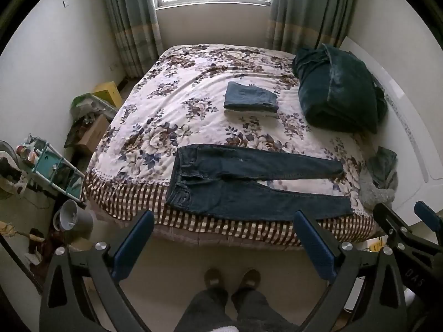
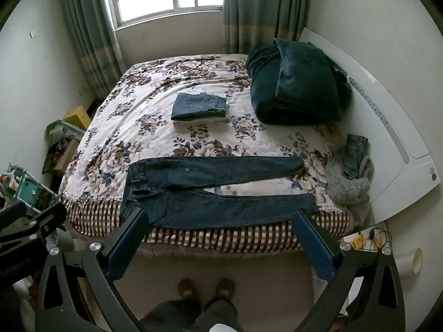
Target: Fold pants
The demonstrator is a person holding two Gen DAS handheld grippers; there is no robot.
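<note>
1. From the left wrist view we see our left gripper (image 1: 223,222) with its jaws spread wide and nothing between the blue pads (image 1: 134,244); it hangs over the floor in front of the bed (image 1: 249,233), clear of any cloth.
2. The dark blue jeans (image 1: 249,184) lie flat along the near edge of the bed — waistband to the left, both legs running to the right and parted in a narrow V. The near leg lies on the checked border of the cover.
3. Farther back on the floral bedspread (image 1: 171,102) sits a folded pair of jeans (image 1: 250,96) on top of something pale, and to its right a dark green bundle of bedding (image 1: 340,91) lies against the white headboard (image 1: 409,127).
4. At the right edge of this view our right gripper (image 1: 407,217) shows — released as well. The person's two shoes (image 1: 232,278) stand on the floor below.
5. From the right wrist view our right gripper (image 2: 221,222) is likewise wide apart and empty, its pads (image 2: 313,244) framing the near edge of the bed (image 2: 221,238).
6. The jeans (image 2: 221,191) lie just beyond the fingertips, untouched and unfolded. A grey fuzzy garment (image 2: 349,185) is heaped beside the leg ends, near the headboard (image 2: 387,127).
7. Our left gripper (image 2: 30,215) shows at the left edge.
</note>
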